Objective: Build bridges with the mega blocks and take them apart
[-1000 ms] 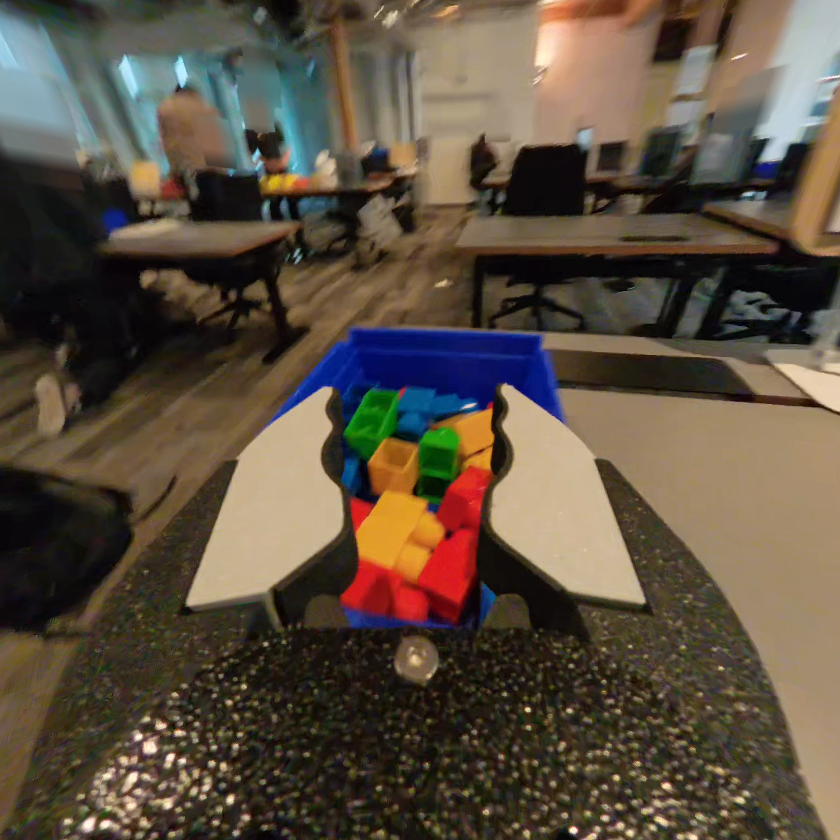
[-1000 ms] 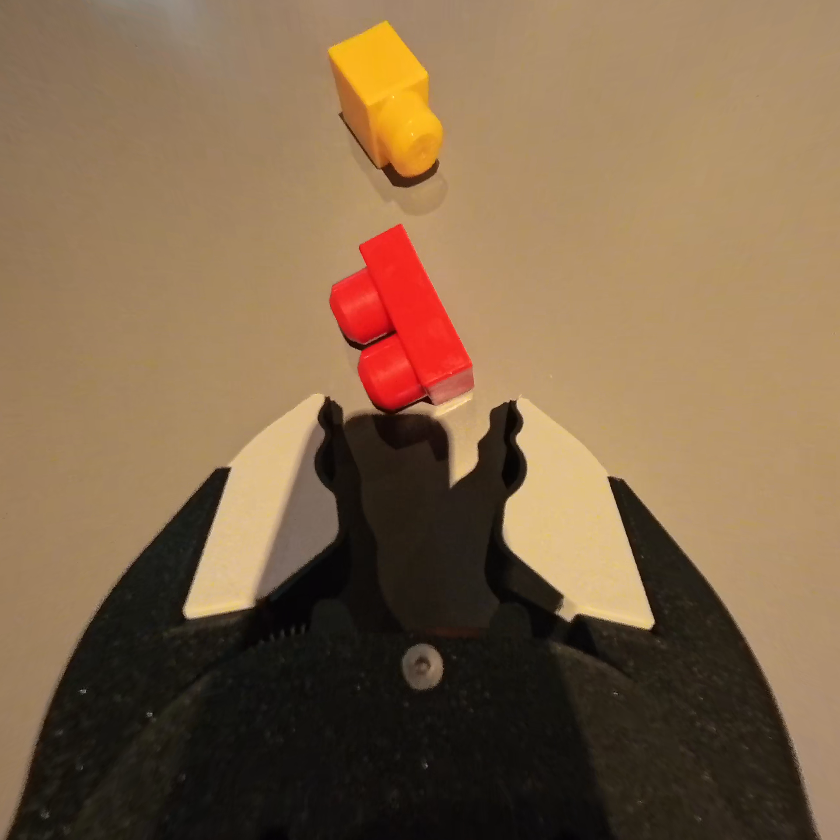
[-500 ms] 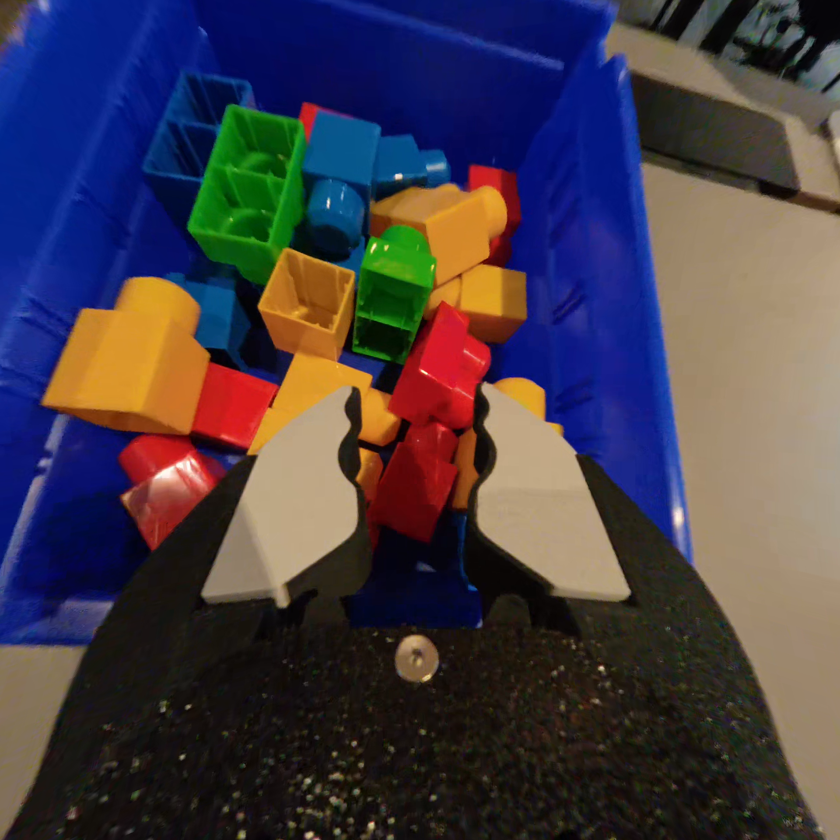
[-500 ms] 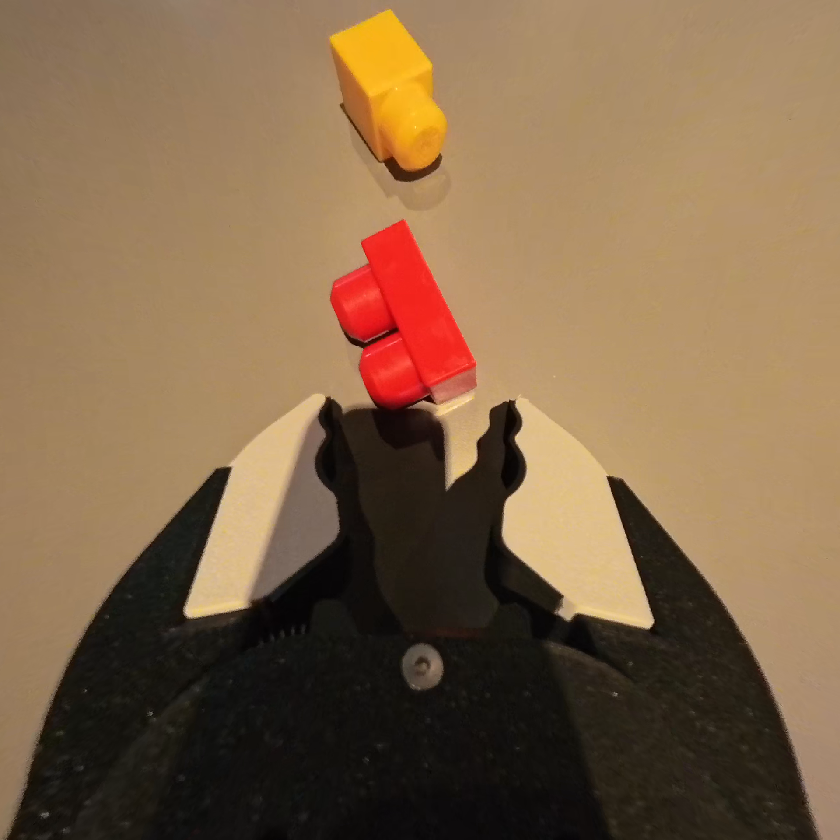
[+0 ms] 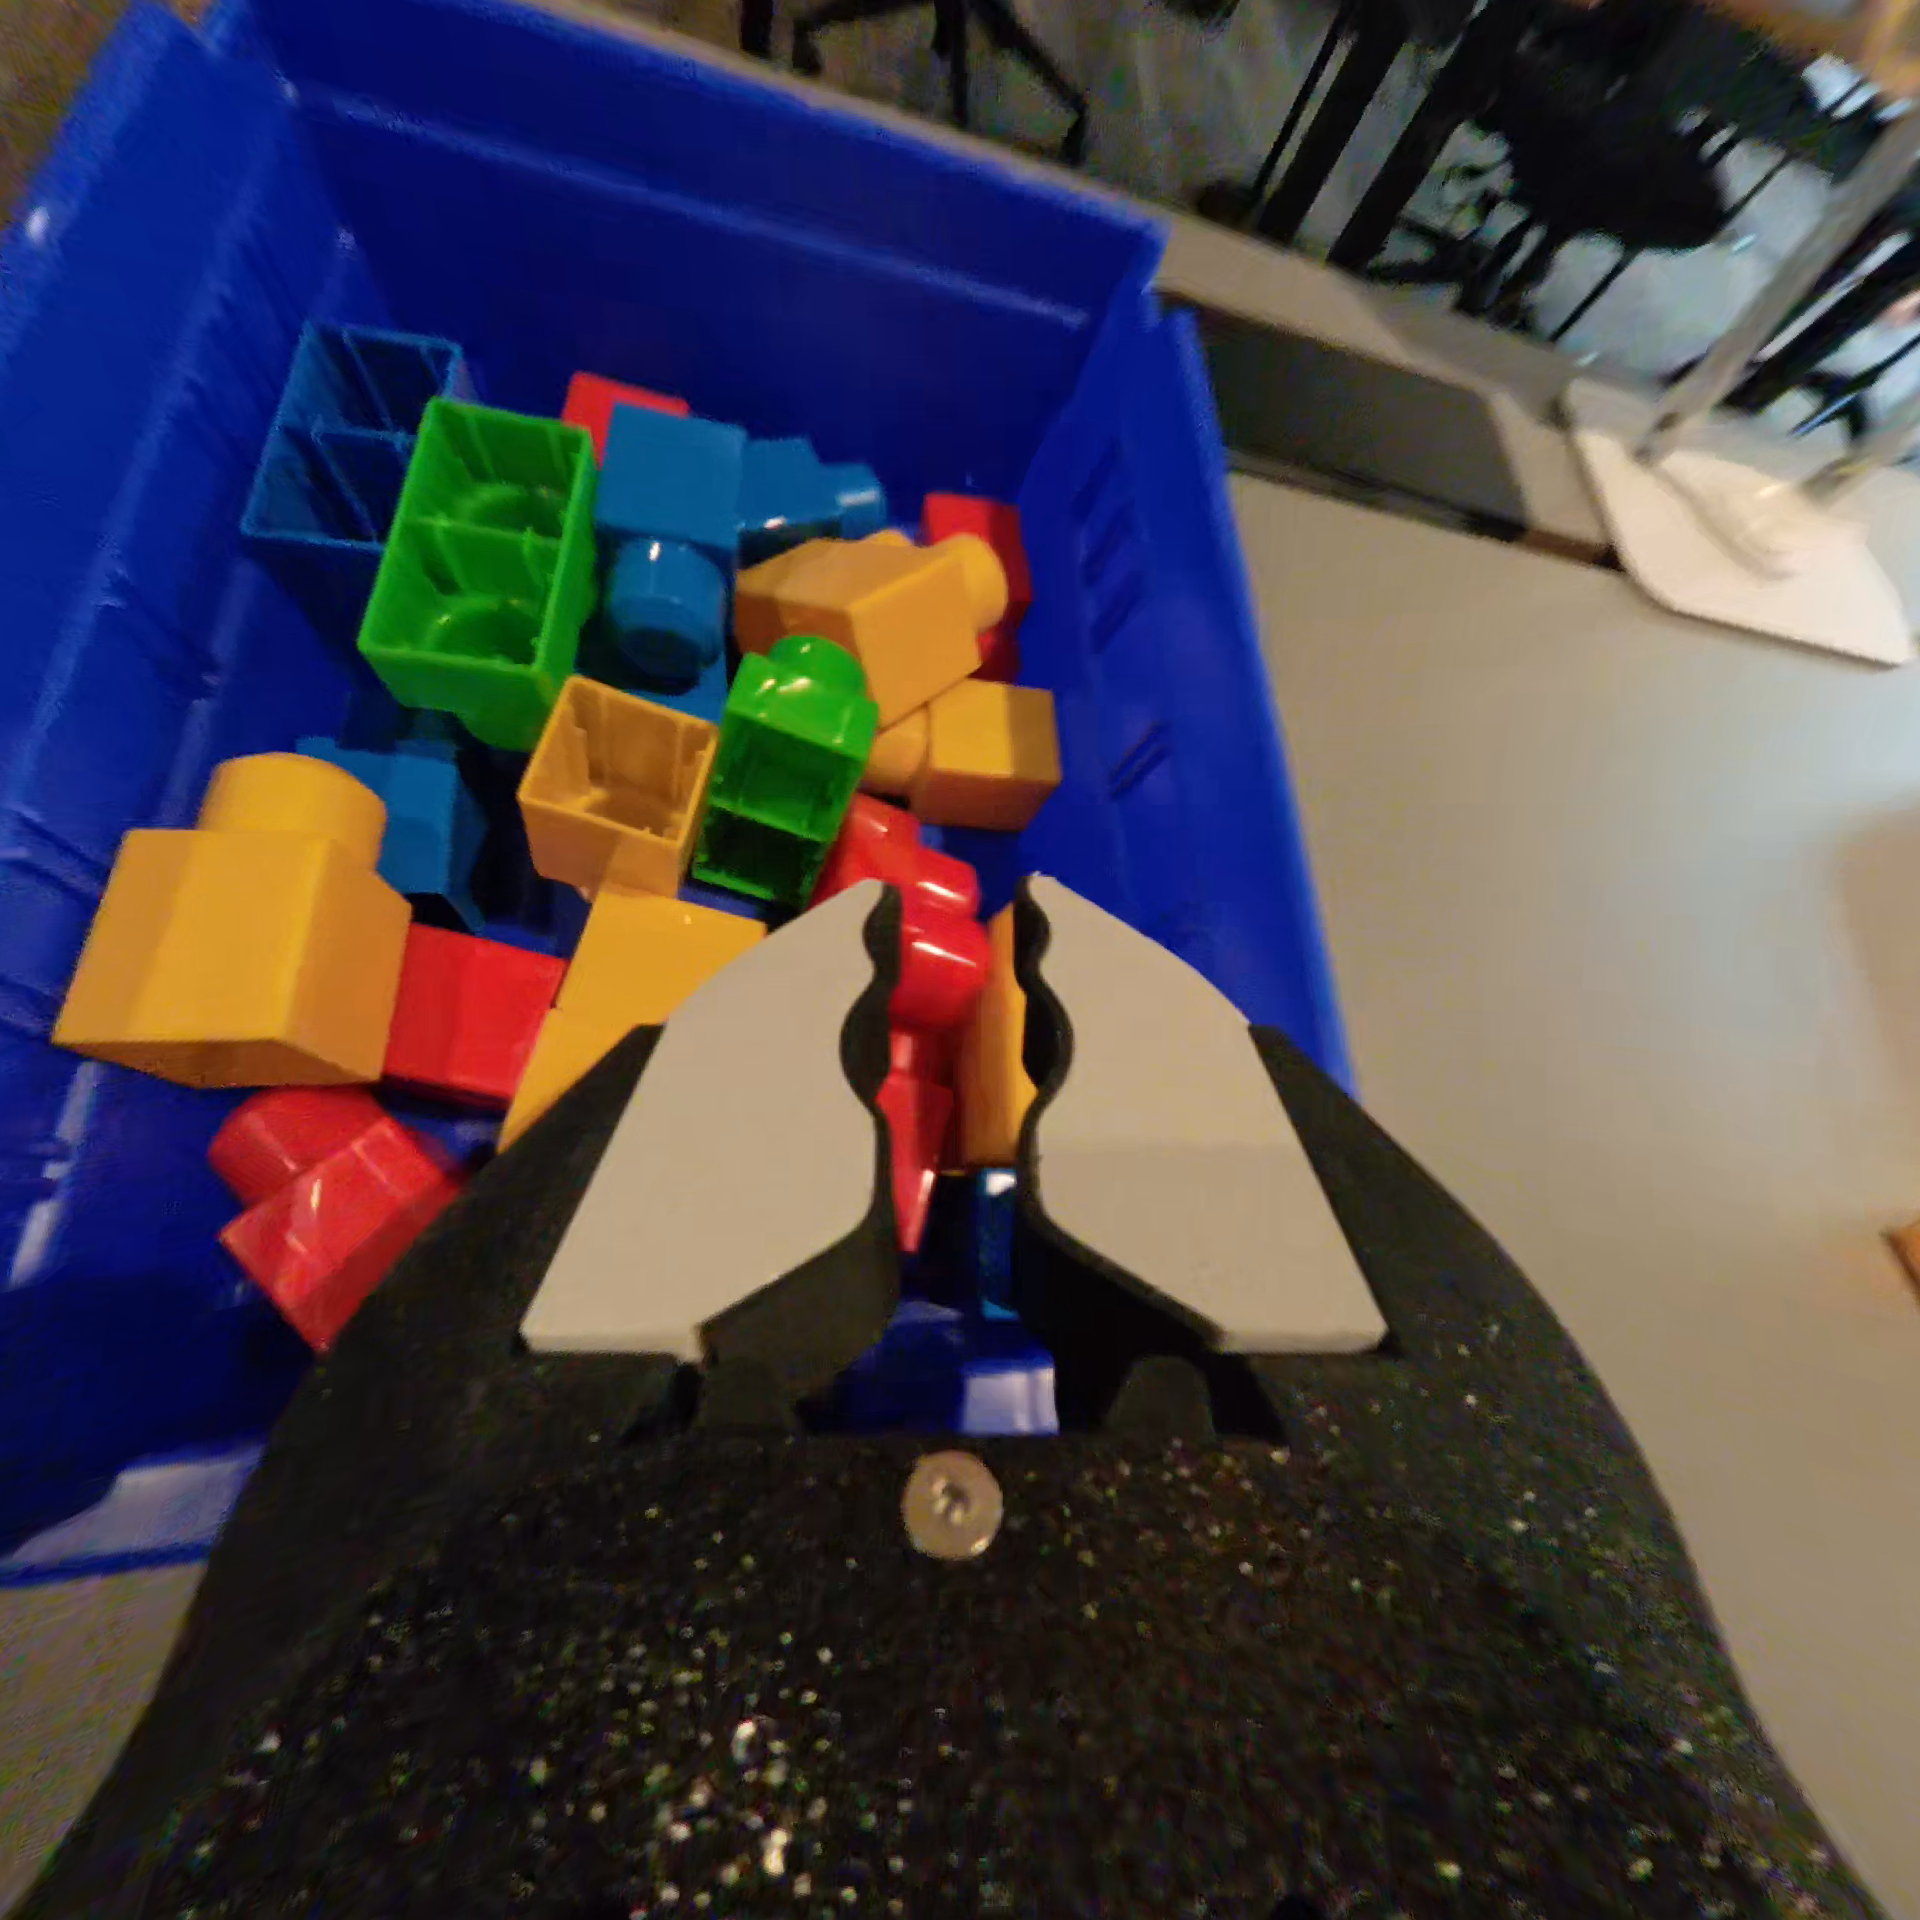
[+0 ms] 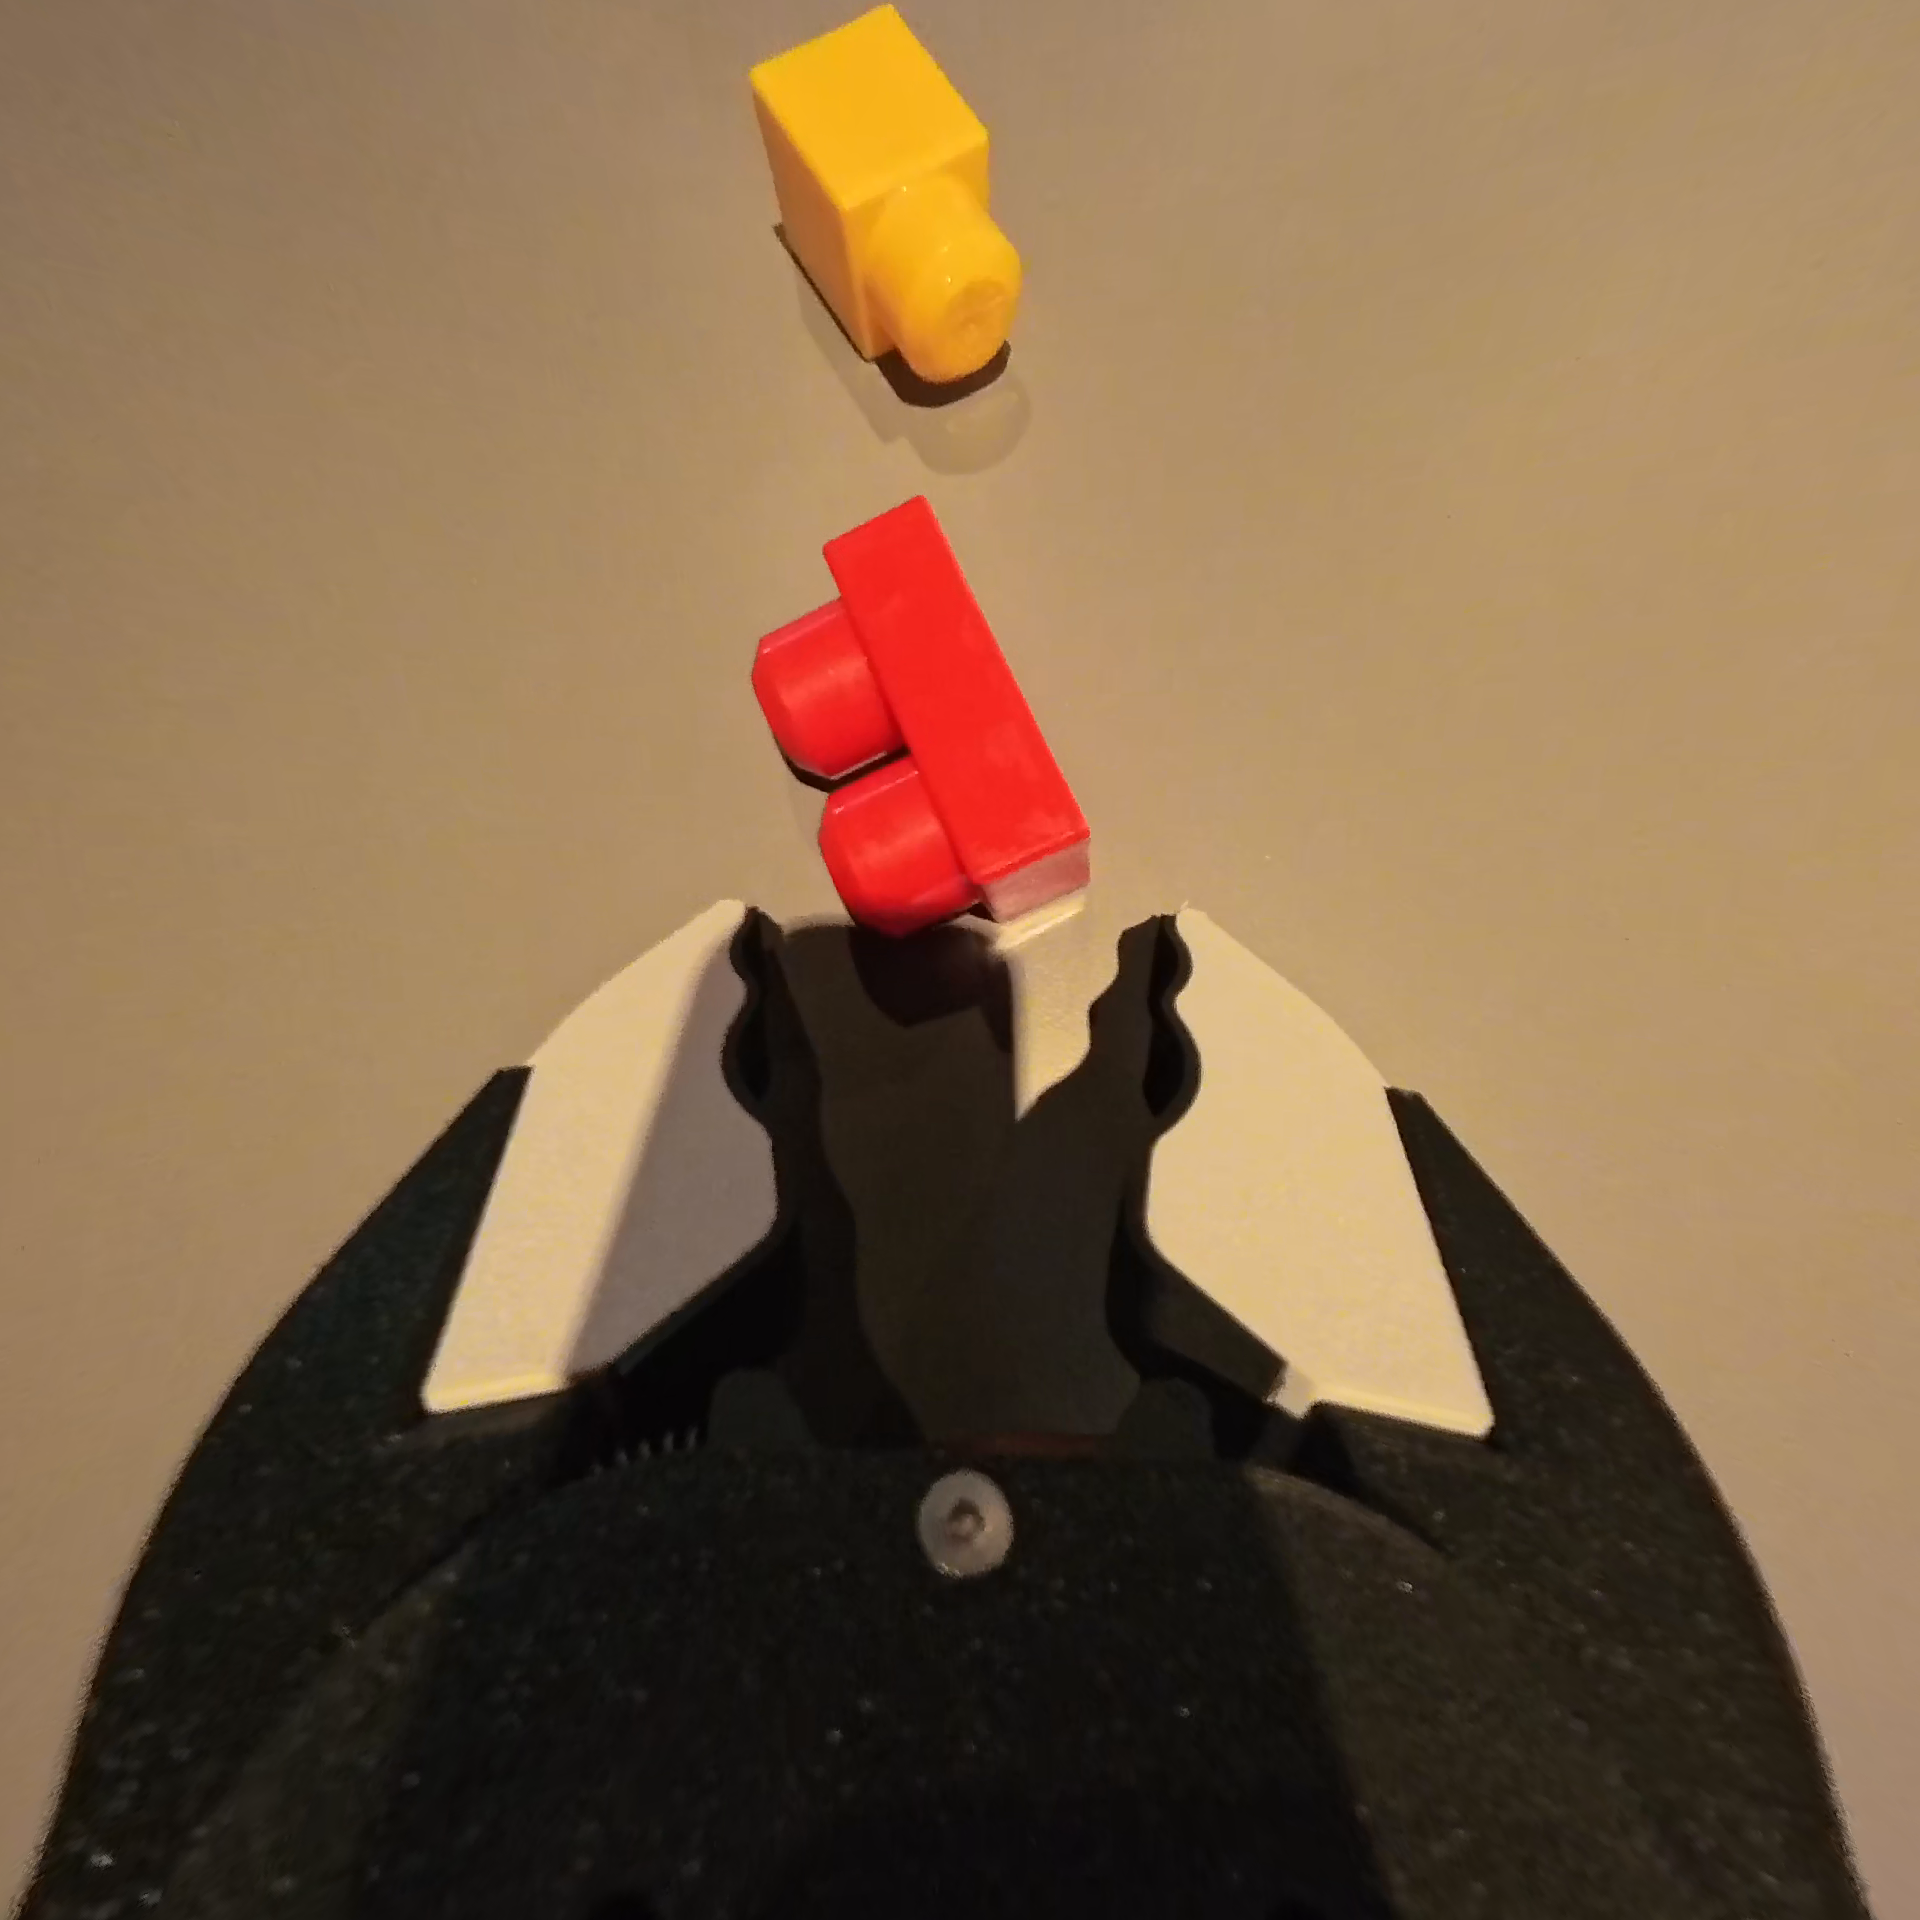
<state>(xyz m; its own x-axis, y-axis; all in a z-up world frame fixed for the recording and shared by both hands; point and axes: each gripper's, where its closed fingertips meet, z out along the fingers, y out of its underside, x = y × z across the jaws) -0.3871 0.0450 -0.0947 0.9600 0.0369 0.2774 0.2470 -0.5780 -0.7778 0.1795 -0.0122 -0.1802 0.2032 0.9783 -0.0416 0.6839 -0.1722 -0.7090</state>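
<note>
In the left wrist view a blue bin (image 5: 1174, 540) holds several red, yellow, green and blue mega blocks. My left gripper (image 5: 951, 894) is down inside the bin near its right wall, jaws closed in on a red block (image 5: 940, 966) that fills the gap between them. In the right wrist view my right gripper (image 6: 961, 920) is open and empty above the tan table. A red two-stud block (image 6: 935, 717) lies on its side just beyond the fingertips. A yellow one-stud block (image 6: 883, 208) lies farther ahead.
The bin stands on a grey table (image 5: 1558, 935). A white stand base (image 5: 1745, 561) and a black strip (image 5: 1351, 416) lie at the table's far edge. Desk and chair legs stand beyond. The grippers' ends are close to 60 cm from one another.
My left gripper swung down into the bin, then narrowed its jaws around the red block. The right gripper and its two blocks have stayed still.
</note>
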